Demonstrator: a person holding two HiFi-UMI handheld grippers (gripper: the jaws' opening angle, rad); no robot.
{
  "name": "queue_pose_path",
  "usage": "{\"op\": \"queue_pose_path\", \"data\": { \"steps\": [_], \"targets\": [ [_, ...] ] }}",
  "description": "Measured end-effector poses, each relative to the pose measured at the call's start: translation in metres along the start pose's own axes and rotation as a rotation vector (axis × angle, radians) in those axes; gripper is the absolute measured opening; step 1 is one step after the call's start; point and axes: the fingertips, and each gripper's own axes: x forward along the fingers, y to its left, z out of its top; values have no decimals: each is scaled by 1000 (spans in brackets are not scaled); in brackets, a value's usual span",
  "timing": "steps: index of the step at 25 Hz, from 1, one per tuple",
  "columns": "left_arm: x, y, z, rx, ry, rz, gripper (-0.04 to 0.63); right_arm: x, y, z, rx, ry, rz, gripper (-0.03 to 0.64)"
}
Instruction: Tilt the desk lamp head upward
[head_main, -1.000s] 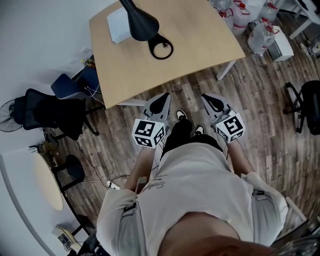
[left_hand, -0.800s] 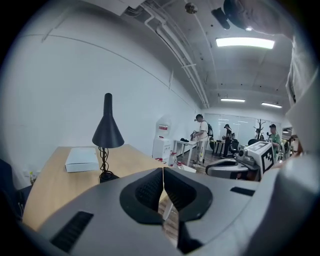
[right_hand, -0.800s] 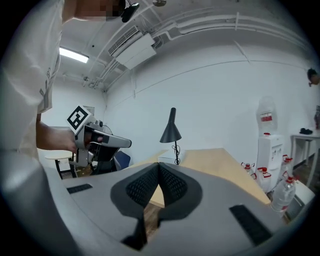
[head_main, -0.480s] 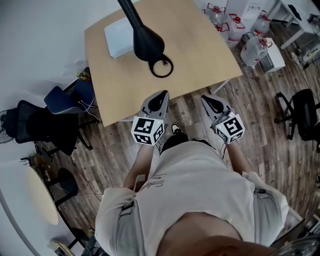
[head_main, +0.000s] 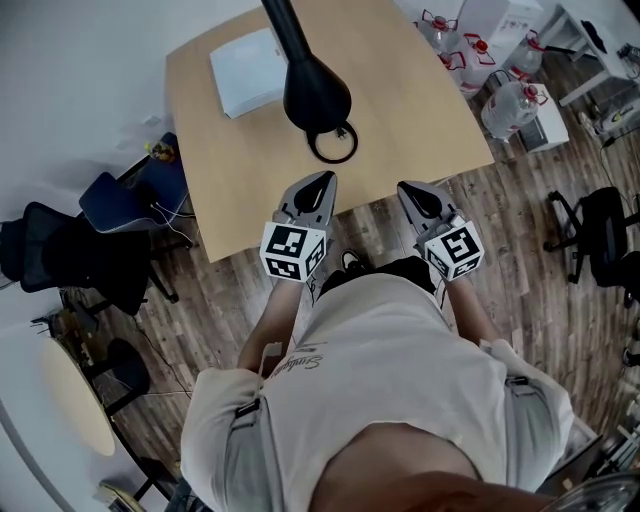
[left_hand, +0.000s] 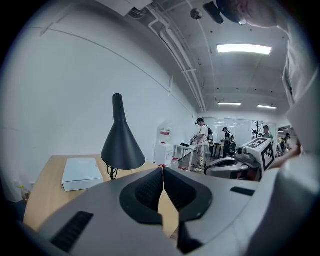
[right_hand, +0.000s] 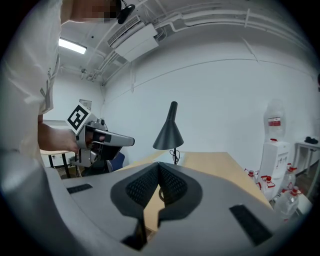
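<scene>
A large light wooden table (head_main: 400, 90) lay ahead of both grippers, with their tips just over its near edge in the head view. Behind the grippers, the person holding them, in a pale shirt (head_main: 390, 380), stood on a dark wood-plank floor (head_main: 520, 230). Black office chairs (head_main: 70, 250) stood off to the left of the left gripper, beside the table.

On the table stood a black desk lamp with a cone-shaped head (head_main: 315, 95). It was ahead of both grippers and well apart from them, touched by neither. Its head pointed down over its ring-shaped black base (head_main: 333, 145).

A flat white rectangular box (head_main: 245, 70) lay on the table beyond the left gripper, just to the left of the lamp.

The left gripper (head_main: 322, 180) had its grey jaws pressed together at the tips, with nothing between them. The right gripper (head_main: 410, 188) was just beside it, level with it. Its jaws also met at the tips and pinched nothing.

Clear water bottles with red caps (head_main: 510, 95) stood on the floor, ahead and to the right of the right gripper.
</scene>
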Motion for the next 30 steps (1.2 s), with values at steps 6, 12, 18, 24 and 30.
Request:
{"op": "queue_pose_path", "data": {
  "steps": [6, 12, 18, 24, 30],
  "targets": [
    [3, 18, -7, -45, -3, 22, 17, 19, 2, -2, -21, 27, 19, -5],
    [13, 21, -4, -61, -4, 64, 17, 36, -21, -15, 12, 67, 54, -5],
    [27, 35, -3, -79, 16, 153, 17, 69, -43, -25, 11, 99, 140, -5],
    [48, 47, -7, -103, 36, 236, 17, 99, -67, -33, 14, 127, 239, -5],
    [66, 52, -17, -132, 43, 308, 17, 129, -80, -74, -8, 196, 345, -5]
  ]
}}
